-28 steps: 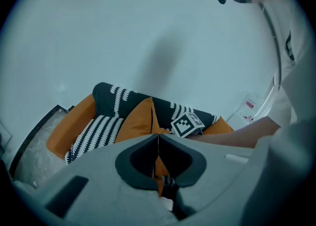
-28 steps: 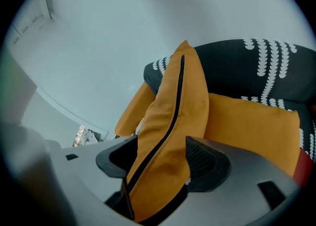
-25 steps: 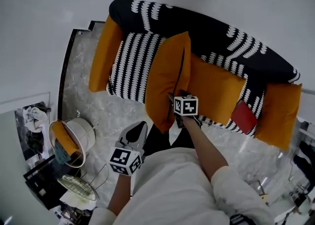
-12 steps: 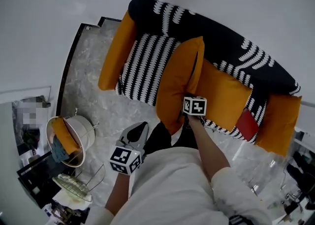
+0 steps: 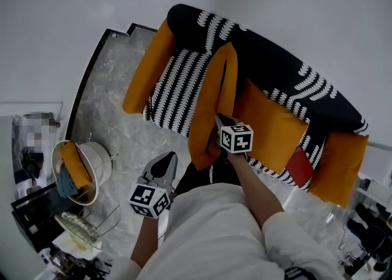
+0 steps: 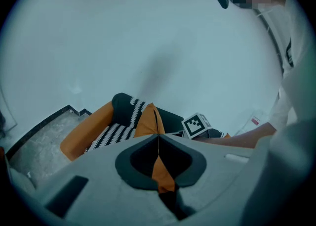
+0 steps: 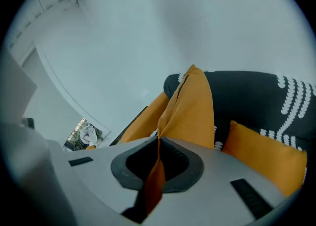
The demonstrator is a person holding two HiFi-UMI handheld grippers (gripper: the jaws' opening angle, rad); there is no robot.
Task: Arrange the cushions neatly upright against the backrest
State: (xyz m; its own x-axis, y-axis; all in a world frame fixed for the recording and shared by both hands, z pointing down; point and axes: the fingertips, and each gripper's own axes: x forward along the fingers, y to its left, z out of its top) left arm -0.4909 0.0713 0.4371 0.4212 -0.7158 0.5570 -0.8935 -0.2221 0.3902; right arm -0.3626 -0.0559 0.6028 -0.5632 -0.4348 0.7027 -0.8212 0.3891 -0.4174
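Note:
A black sofa (image 5: 288,67) with white patterning and orange armrests carries two orange cushions. The large orange cushion (image 5: 211,104) stands on edge in the middle of the seat. My right gripper (image 5: 222,124) is shut on its near edge; its jaws have just been closing, and orange fabric (image 7: 190,106) is pinched between them (image 7: 159,143). A second orange cushion (image 5: 272,127) leans on the backrest to the right. My left gripper (image 5: 164,163) hangs shut in front of the sofa, apart from the cushion, nothing in it; the cushion (image 6: 148,120) shows beyond its tips (image 6: 158,138).
A small red thing (image 5: 300,163) lies on the seat by the right armrest. A round basket (image 5: 82,168) with orange and blue cloth stands at the left on the marbled floor (image 5: 113,98), with a wire rack (image 5: 79,230) below it. White wall lies behind the sofa.
My right gripper has closed on the big cushion's near edge and risen with it; the cushion now stands narrower, more on edge. My left gripper has drifted a little to the left.

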